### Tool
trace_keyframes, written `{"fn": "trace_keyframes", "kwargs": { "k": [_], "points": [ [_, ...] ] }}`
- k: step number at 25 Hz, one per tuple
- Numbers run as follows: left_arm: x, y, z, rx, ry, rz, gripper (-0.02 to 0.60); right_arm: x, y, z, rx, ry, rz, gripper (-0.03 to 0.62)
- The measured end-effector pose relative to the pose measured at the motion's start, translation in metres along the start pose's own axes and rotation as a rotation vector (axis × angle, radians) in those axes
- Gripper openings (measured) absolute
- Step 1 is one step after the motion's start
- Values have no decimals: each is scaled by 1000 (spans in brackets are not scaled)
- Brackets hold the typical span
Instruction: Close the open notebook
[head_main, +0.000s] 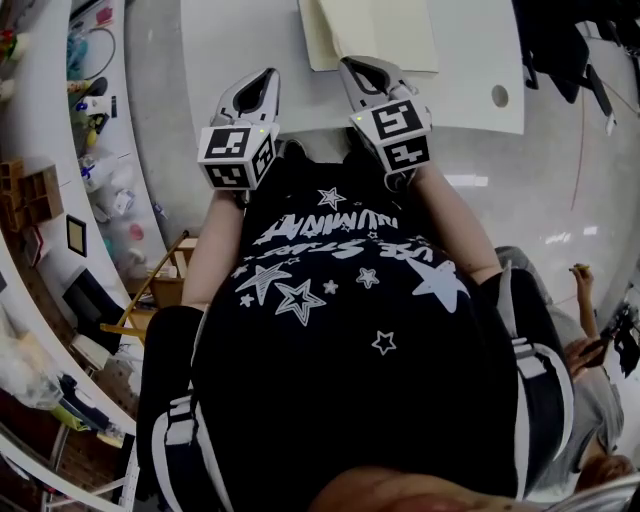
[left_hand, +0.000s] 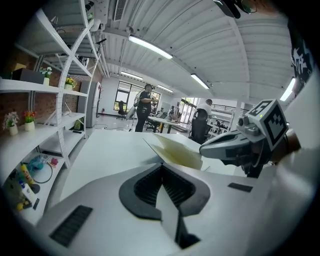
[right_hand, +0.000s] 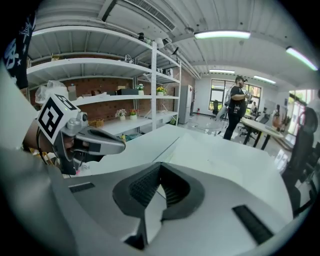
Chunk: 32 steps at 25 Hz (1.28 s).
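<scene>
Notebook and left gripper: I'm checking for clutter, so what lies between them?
Only bare white table separates the left gripper and the notebook, clearest in the head view.

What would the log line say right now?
left gripper: shut, empty | right gripper: shut on page, page raised | notebook: open

Black shirt (head_main: 340, 330), head view: one band of white lettering (head_main: 320, 228) among printed stars, upside down to the camera and too distorted to read. Marker cubes on left gripper (head_main: 266, 76) and right gripper (head_main: 352, 66) carry black-and-white square codes only. Print on items on the shelves (left_hand: 40, 137) is too small to read.
</scene>
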<state>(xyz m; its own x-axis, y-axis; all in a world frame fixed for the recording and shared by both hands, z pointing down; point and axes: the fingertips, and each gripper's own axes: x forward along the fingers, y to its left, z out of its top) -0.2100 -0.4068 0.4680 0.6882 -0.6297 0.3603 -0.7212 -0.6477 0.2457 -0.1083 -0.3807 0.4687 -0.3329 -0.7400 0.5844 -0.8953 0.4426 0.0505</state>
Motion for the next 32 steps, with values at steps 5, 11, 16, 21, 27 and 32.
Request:
{"fn": "trace_keyframes", "kwargs": {
  "k": [5, 11, 16, 21, 27, 32],
  "points": [
    [26, -15, -7, 2, 26, 19, 12, -37, -46, -4, 26, -31, -75, 8],
    [52, -38, -3, -15, 35, 13, 12, -58, -118, -44, 106, 14, -181, 9],
    [70, -63, 3, -8, 36, -5, 12, -58, -162, -81, 183, 27, -238, 9],
    [88, -87, 10, 17, 35, -26, 12, -43, -179, -134, 268, 101, -196, 9],
    [120, -128, 15, 62, 41, -74, 12, -57, -199, -146, 315, 54, -175, 9],
    [158, -170, -4, 84, 95, -128, 12, -81, -226, -141, 303, -8, -182, 9]
  ]
}}
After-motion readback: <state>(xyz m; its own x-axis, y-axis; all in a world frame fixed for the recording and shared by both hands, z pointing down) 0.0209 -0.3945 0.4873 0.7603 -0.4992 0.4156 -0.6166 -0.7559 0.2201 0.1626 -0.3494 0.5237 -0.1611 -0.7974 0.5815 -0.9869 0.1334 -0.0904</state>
